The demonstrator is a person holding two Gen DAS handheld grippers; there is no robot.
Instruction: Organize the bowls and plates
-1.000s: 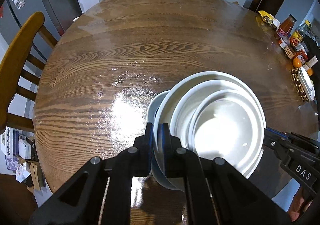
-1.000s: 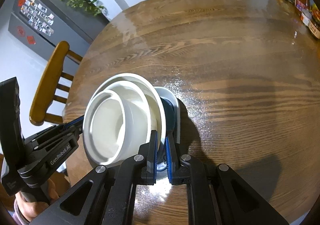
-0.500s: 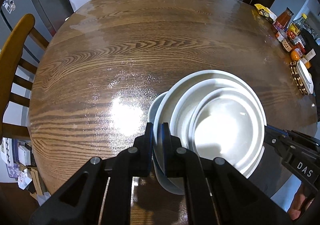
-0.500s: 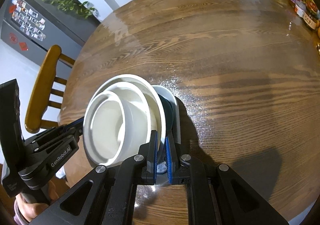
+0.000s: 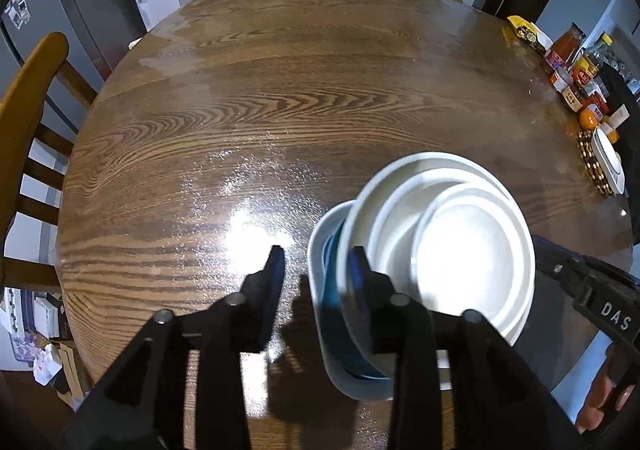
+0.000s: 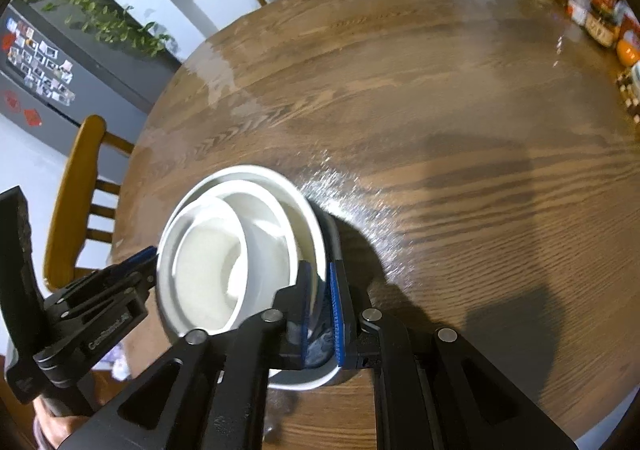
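Two grippers: left gripper (image 5: 316, 264) just opening, straddling stacked bowls' (image 5: 452, 250) rim; right gripper (image 6: 319, 286) clamped on rim.

Nested white bowls (image 5: 452, 246) stacked on a blue-lined plate (image 5: 332, 314), tilted, near the wooden table's (image 5: 280, 90) front edge.

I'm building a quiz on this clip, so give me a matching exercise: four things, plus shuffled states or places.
1 left gripper
2 right gripper
3 smallest bowl
4 orange

a beside the jars
b innermost in the stack
c open
d shut on the stack's rim

Pairs: 1-c, 2-d, 3-b, 4-a.
The left gripper's jaws have just been opening, the stack's rim between them.
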